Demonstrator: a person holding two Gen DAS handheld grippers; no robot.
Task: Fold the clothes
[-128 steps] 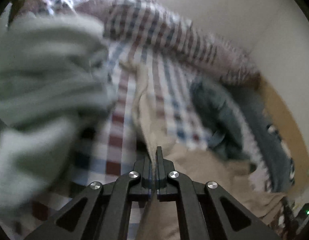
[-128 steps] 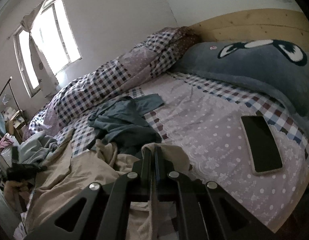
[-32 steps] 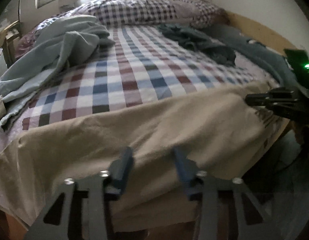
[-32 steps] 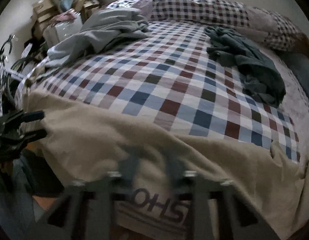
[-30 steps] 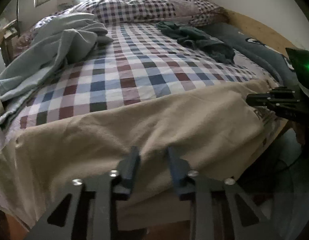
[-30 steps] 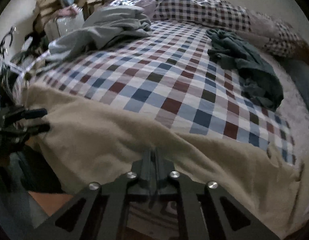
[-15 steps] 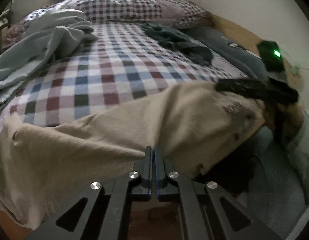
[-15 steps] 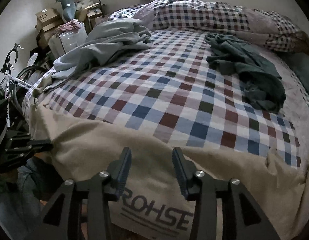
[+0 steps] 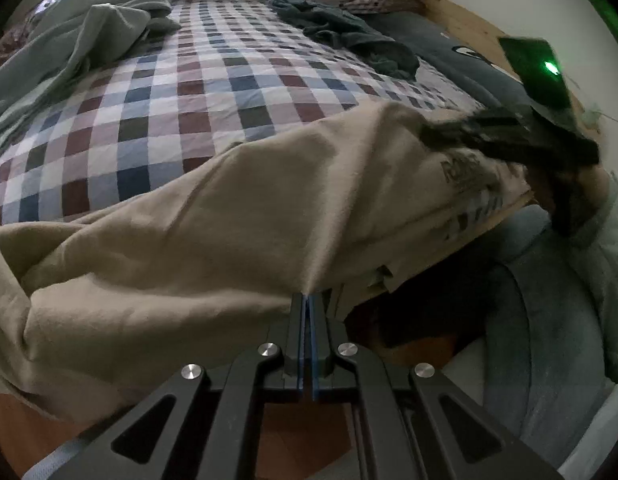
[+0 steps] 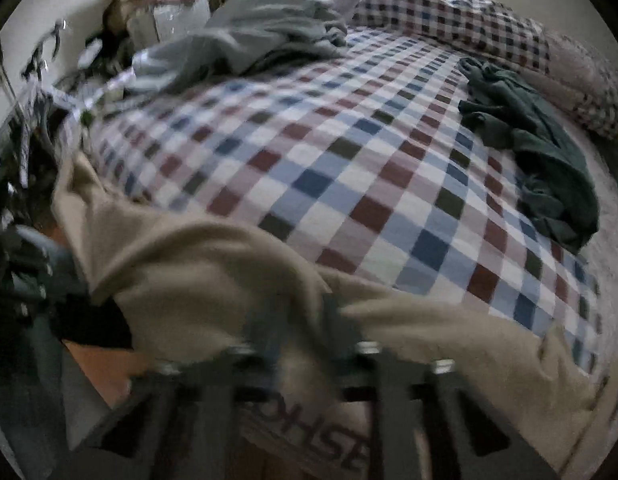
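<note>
A beige garment (image 9: 229, 220) with dark lettering lies across the near edge of the bed and hangs over it. My left gripper (image 9: 307, 300) is shut on a pinch of its hem, and the cloth stretches taut from there. In the left wrist view my right gripper (image 9: 429, 130) sits blurred at the far right end of the garment, where a ridge of fabric rises to its tip. In its own view the right gripper (image 10: 305, 316) is smeared by motion. Its jaws are closing, with beige garment (image 10: 189, 272) fabric between them.
The bed's checked cover (image 9: 229, 80) carries a pale grey-green garment (image 9: 89, 32) at the far left and a crumpled dark green one (image 9: 349, 36) at the far right. A dark pillow (image 9: 449, 52) lies by the wooden headboard. Clutter and a bicycle (image 10: 41, 60) stand beside the bed.
My left jaws closed on the hem and pulled it taut off the bed edge. My right jaws opened over the lettered end, then began closing. The fabric between the grippers has risen.
</note>
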